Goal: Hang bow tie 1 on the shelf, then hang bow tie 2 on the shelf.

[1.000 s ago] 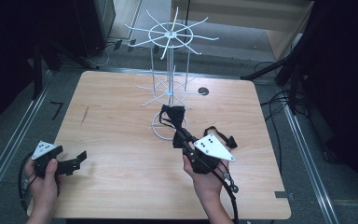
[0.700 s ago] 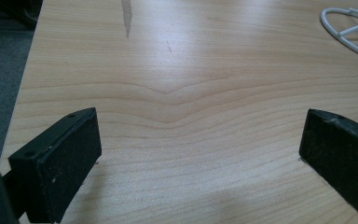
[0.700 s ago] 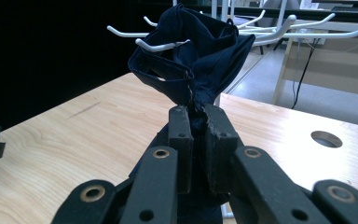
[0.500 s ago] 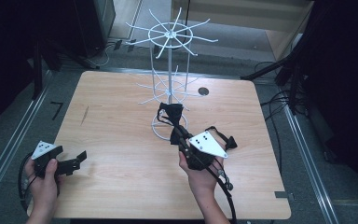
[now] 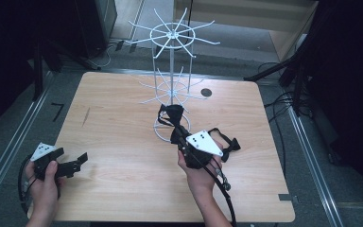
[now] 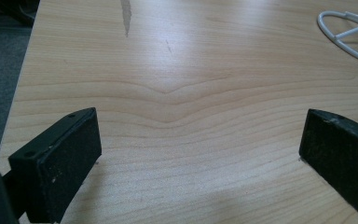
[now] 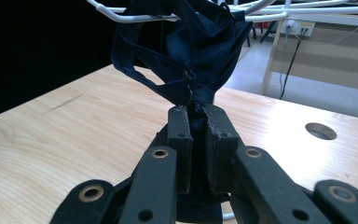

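At about seven o'clock on the table (image 5: 123, 189), the left gripper (image 5: 78, 160) rests near the edge, its jaws spread wide with only bare wood between them. At about five o'clock from the table's middle, the right gripper (image 5: 178, 138) has its jaws clenched on a dark bow tie (image 7: 191, 42), pinching the cloth at its knot. The bow tie lies against the base ring of the white wire rack (image 5: 171, 90), which stands toward twelve o'clock. A small round hole (image 5: 206, 92) sits just beside the rack, at its three o'clock.
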A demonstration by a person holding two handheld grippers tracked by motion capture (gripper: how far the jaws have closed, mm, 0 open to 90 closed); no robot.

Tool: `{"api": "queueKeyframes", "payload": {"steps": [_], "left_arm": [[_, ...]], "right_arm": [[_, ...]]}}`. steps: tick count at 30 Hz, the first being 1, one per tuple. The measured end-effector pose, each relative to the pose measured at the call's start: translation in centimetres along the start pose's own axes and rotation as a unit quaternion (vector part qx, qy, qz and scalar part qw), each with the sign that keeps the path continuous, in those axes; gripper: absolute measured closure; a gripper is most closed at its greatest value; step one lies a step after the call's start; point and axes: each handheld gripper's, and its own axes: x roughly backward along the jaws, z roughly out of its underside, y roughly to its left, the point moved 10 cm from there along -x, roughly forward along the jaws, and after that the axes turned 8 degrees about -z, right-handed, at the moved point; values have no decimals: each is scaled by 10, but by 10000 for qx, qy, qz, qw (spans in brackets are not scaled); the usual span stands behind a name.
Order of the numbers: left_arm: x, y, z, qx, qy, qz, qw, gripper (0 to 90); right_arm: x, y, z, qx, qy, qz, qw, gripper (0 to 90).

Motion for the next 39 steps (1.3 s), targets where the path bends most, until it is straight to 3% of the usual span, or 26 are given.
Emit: {"api": "queueKeyframes", "payload": {"steps": [12, 23, 24, 25, 26, 29, 31, 35, 39], "left_arm": [[-1, 1, 0, 17, 42, -3, 10000, 0], [-2, 0, 0, -10, 56, -46, 10000, 0], [-2, 0, 0, -12, 62, -47, 10000, 0], [-2, 0, 1, -16, 71, -52, 10000, 0], [-2, 0, 1, -19, 81, -51, 10000, 0], [-2, 0, 1, -21, 79, -53, 10000, 0], [-2, 0, 0, -16, 57, -57, 10000, 0], [-2, 0, 1, -18, 70, -57, 10000, 0], [-2, 0, 1, -35, 72, -64, 9999, 0]], "right_arm": [[-4, -8, 16, -92, 130, 203, 9997, 817], [-1, -19, 25, -253, 163, 163, 9994, 808], [-1, -20, 26, -269, 173, 149, 9994, 792], [1, -21, 26, -341, 137, 71, 9993, 705], [1, -21, 26, -341, 137, 71, 9993, 705], [4, -22, 24, -338, 62, -19, 9994, 496], [12, -23, 20, -370, -14, -279, 9989, 388], [21, -28, 17, -324, -49, -317, 9990, 346], [33, -41, 16, -284, -24, -211, 9994, 337]]}}
